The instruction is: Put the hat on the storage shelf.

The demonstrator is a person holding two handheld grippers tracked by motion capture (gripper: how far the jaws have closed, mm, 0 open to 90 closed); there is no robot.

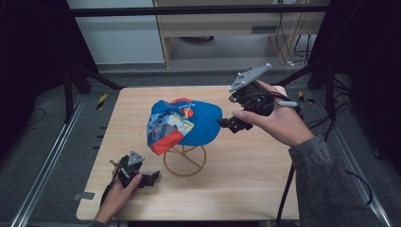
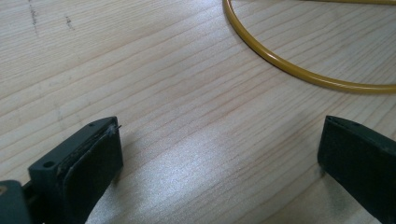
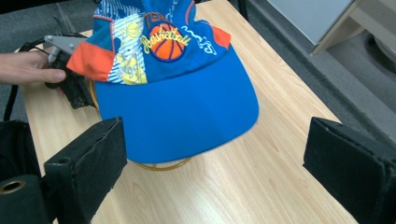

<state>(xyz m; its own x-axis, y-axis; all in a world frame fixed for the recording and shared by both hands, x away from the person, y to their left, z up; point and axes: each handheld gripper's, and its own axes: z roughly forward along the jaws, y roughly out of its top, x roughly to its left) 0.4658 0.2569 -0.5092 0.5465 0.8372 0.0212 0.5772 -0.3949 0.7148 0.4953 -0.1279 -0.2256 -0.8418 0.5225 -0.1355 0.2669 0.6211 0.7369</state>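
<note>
A blue cap with orange panels and a basketball print sits on a yellow wire stand in the middle of the wooden table. My right gripper hovers open just right of the cap's brim; in its own view the brim lies ahead between the spread jaws of the right gripper. My left gripper rests open on the table at the front left, near the stand's ring. The left gripper frames bare wood, with the ring beyond it.
The table's front edge runs close to the left hand. Metal rails flank the table on the floor. A cabinet and cables stand behind the far edge.
</note>
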